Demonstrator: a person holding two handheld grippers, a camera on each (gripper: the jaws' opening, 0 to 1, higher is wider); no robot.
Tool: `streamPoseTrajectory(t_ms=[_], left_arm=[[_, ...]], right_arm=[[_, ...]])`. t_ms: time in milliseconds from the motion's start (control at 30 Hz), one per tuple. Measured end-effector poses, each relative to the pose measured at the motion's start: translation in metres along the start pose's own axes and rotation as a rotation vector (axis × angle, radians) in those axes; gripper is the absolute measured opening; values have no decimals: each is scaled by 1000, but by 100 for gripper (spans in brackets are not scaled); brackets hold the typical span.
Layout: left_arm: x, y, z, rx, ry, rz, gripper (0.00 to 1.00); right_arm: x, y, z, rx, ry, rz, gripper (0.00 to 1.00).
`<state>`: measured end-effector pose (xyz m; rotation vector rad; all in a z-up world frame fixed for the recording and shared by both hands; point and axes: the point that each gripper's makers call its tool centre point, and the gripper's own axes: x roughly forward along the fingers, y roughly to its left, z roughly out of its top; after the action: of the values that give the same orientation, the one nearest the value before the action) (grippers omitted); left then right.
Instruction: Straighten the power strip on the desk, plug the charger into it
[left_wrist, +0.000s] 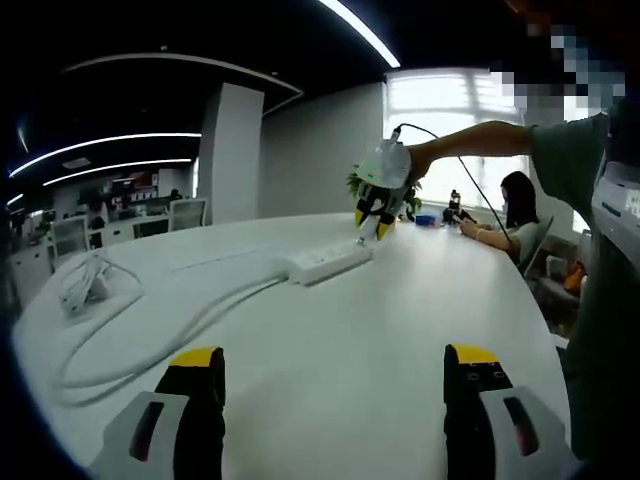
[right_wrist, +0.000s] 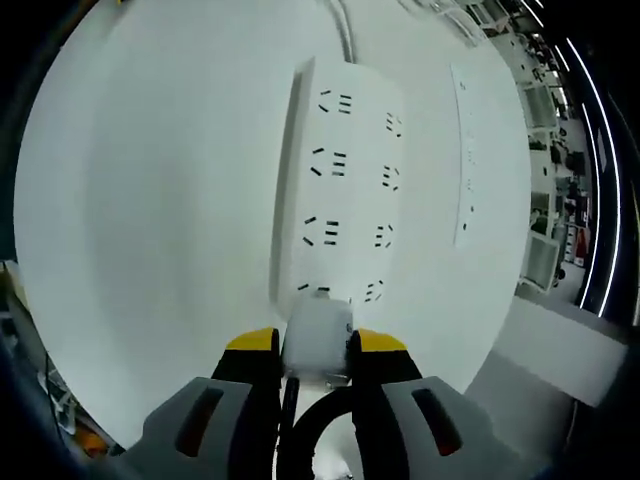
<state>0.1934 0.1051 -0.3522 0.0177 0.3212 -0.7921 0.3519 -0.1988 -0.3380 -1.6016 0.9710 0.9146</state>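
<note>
A white power strip (left_wrist: 325, 262) lies on the white table (left_wrist: 380, 340). Its cable (left_wrist: 190, 325) curves left to a coiled bundle (left_wrist: 85, 285). A hand holds my right gripper (left_wrist: 372, 225) pointing down over the strip's far end. From above, the power strip (right_wrist: 345, 180) shows two rows of sockets. The right gripper (right_wrist: 318, 345) is shut on a white charger (right_wrist: 318, 330), which sits at the strip's nearest sockets; I cannot tell whether it is seated. A black cord (right_wrist: 320, 425) loops under the jaws. My left gripper (left_wrist: 333, 362) hovers open and empty above the near table.
A flush white panel (right_wrist: 465, 150) is set in the table beside the strip. A plant (left_wrist: 355, 182) stands behind the strip. One person (left_wrist: 515, 210) sits at the table's far end. Another person's arm (left_wrist: 480, 140) and body fill the right edge. Office chairs (left_wrist: 185, 212) stand far left.
</note>
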Motion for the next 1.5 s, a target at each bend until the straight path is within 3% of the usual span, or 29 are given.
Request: streamPoseTrajectory(t_ms=[333,700,733,767,933,1500], left_arm=[[-5,3,-1,0,-2,9,92],[-7,4,-2,-2,-7,13,92],[-6,3,-2,-3,-7,11,92],[-6,2,-2,-3,-8,9,92],[-9,4,-4,-8,-6,16,92],[-8,5,-3,-11,-1,29,94]], right_arm=[[1,-2,7,-51,135,81,24],[5,9,22,-40,178,96,24],[2,9,14,-29,249,93,24],[5,10,22,-33,205,97,24],[5,11,17,23,184,103,25],[3,10,16,2,120,96,26]])
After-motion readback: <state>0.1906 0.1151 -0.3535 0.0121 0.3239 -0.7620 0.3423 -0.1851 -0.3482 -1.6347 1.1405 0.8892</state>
